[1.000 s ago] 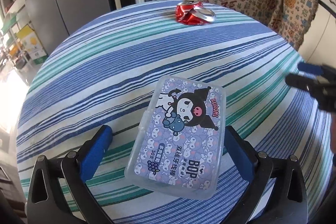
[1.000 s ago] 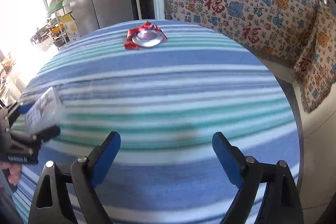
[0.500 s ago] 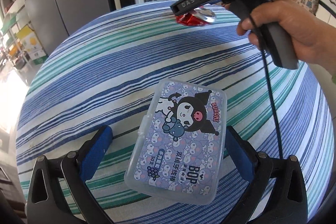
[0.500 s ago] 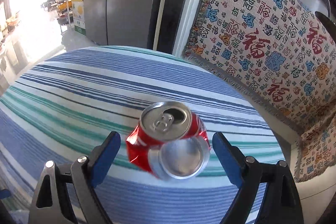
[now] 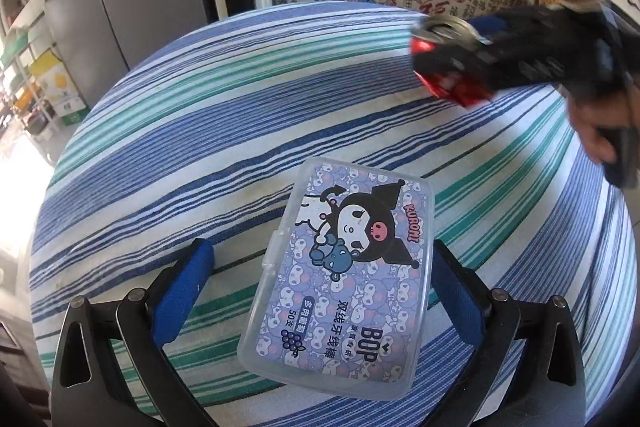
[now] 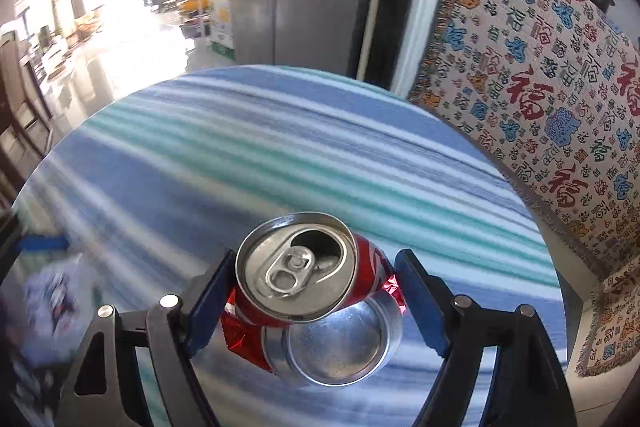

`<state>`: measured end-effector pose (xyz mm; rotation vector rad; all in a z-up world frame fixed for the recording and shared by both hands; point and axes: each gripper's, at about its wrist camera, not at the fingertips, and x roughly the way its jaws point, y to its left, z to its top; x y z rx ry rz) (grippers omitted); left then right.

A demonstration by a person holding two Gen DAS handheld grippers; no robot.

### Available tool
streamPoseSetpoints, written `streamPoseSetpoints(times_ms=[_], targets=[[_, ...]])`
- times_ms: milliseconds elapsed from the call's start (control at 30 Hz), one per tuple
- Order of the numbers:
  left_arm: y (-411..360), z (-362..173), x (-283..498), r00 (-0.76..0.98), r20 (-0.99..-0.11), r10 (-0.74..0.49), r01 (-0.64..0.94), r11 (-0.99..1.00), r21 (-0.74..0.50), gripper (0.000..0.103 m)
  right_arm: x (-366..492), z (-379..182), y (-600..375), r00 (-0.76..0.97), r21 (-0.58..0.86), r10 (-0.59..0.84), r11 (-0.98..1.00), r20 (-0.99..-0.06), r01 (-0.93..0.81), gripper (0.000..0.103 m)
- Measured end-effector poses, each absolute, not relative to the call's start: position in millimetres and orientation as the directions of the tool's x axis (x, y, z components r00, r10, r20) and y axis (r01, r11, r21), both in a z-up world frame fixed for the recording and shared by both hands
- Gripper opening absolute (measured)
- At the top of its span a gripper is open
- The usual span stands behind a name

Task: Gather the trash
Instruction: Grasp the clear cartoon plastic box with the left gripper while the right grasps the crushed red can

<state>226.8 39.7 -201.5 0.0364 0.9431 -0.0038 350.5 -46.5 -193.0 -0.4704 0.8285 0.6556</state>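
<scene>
Left wrist view: the left gripper sits wide apart around the clear Kuromi floss pick box on the striped tablecloth, left pad clear of it. Right wrist view: the right gripper, jaws just closing, clamps the crushed red soda can above the cloth.

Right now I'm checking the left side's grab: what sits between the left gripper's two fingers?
The clear plastic floss-pick box lies on the striped tablecloth between the left gripper fingers, seen in the left wrist view.
</scene>
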Motion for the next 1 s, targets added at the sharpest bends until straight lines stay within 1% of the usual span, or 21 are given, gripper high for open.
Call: streamPoseSetpoints(times_ms=[100, 200, 300, 400, 467, 533, 600, 633, 767, 900, 1000], targets=[[42, -202, 231, 0.587, -0.81, 0.015, 0.017, 0.999, 0.03, 0.103, 291, -193, -74, 0.47, -0.135, 0.354, 0.666, -0.809, -0.733, 0.083], [42, -202, 233, 0.587, -0.809, 0.016, 0.014, 0.999, 0.03, 0.103, 253, -186, -104, 0.504, -0.129, 0.348, 0.71, -0.79, -0.692, 0.083], [42, -203, 234, 0.588, -0.809, 0.017, 0.01, 1.0, 0.029, 0.103, 222, -175, -137, 0.563, -0.061, 0.369, 0.796, -0.739, -0.602, 0.084], [39, -203, 226, 0.589, -0.808, 0.016, 0.009, 1.0, 0.027, 0.102, 195, -174, -164, 0.637, 0.008, 0.353, 0.879, -0.685, -0.477, 0.084], [37, -203, 217, 0.591, -0.807, 0.013, 0.013, 1.0, 0.025, 0.102, 180, -179, -174, 0.677, 0.032, 0.3, 0.925, -0.673, -0.378, 0.084], [37, -203, 213, 0.594, -0.805, 0.0, 0.019, 1.0, 0.015, 0.102, 170, -184, -175, 0.683, 0.08, 0.283, 0.946, -0.673, -0.314, 0.084], [39, -201, 211, 0.601, -0.799, -0.026, 0.028, 1.0, -0.012, 0.102, 167, -186, -166, 0.676, 0.115, 0.287, 0.951, -0.678, -0.289, 0.084], [41, -200, 211, 0.605, -0.795, -0.041, 0.029, 0.999, -0.029, 0.102, 165, -186, -161, 0.675, 0.113, 0.284, 0.951, -0.681, -0.286, 0.084], [47, -198, 209, 0.615, -0.784, -0.08, 0.027, 0.996, -0.081, 0.102, 162, -183, -129, 0.684, 0.013, 0.218, 0.956, -0.697, -0.292, 0.084], [41, -199, 208, 0.605, -0.794, -0.063, 0.043, 0.998, -0.046, 0.101, 178, -187, -106, 0.685, -0.036, 0.152, 0.967, -0.712, -0.252, 0.084], [37, -200, 210, 0.603, -0.797, -0.038, 0.044, 0.999, -0.015, 0.096, 194, -195, -88, 0.674, -0.09, 0.076, 0.974, -0.735, -0.208, 0.084]])
